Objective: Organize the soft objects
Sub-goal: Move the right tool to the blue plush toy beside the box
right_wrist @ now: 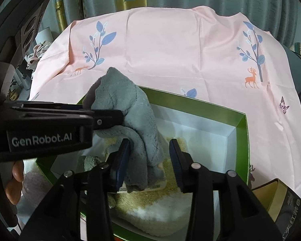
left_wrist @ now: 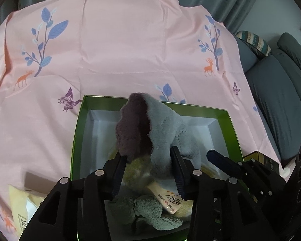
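A green box (left_wrist: 78, 132) with a white inside lies on the pink cloth. A grey fuzzy sock with a purple lining (left_wrist: 166, 124) stands up in it. Its lower part sits between the fingers of my left gripper (left_wrist: 148, 153), which stand open and loose around it. The same grey sock (right_wrist: 130, 104) drapes between the fingers of my right gripper (right_wrist: 149, 142), also open; it brushes the left pad and stands apart from the right one. Under it lie a cream-yellow fuzzy piece (right_wrist: 156, 206) with a paper label (left_wrist: 166, 198) and a grey-green fuzzy sock (left_wrist: 150, 210).
Pink cloth with leaves and deer (left_wrist: 130, 50) covers the surface. A black and gold box (right_wrist: 281, 200) sits right of the green box. A yellow packet (left_wrist: 28, 200) lies at the lower left. A dark sofa (left_wrist: 275, 92) stands to the right, curtains behind.
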Tool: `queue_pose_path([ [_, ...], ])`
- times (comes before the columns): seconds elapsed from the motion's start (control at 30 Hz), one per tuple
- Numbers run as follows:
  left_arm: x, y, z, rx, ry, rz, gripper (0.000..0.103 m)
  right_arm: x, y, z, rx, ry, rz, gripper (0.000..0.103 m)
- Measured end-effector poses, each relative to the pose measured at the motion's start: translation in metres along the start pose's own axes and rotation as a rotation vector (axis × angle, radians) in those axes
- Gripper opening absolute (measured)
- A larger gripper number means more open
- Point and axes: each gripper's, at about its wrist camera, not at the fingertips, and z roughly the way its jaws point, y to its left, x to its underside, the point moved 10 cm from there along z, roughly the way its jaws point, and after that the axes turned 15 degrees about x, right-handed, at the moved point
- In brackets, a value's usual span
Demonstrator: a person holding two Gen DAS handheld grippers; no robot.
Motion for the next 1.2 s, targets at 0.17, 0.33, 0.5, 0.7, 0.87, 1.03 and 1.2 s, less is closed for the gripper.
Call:
queue_pose_path([
  [0.17,-0.002,0.0,-0.002,-0.016,0.002,-0.003,0.069,0.0,-0.005,-0.004,0.014,-0.007,0.008,0.049],
  [0.33,-0.006,-0.003,-0.014,-0.018,-0.034,-0.003,0.077,-0.002,-0.015,-0.014,0.022,-0.037,0.044,0.056],
  [0.5,-0.012,-0.007,-0.034,-0.019,-0.063,0.008,0.08,-0.004,-0.023,-0.034,0.018,-0.073,0.072,0.061],
  [0.7,-0.008,-0.01,-0.051,-0.03,-0.06,0.026,0.085,-0.003,-0.032,-0.056,0.016,-0.103,0.094,0.065],
  [0.87,0.013,-0.01,-0.082,0.009,-0.084,0.042,0.085,0.016,-0.018,-0.081,-0.096,-0.127,0.081,0.065],
  [1.03,0.048,0.002,-0.119,0.022,-0.12,0.031,0.085,0.055,0.01,-0.102,-0.176,-0.126,-0.001,0.067],
  [1.2,0.095,0.024,-0.143,0.024,-0.139,-0.044,0.085,0.095,0.03,-0.109,-0.249,-0.07,-0.009,0.067],
])
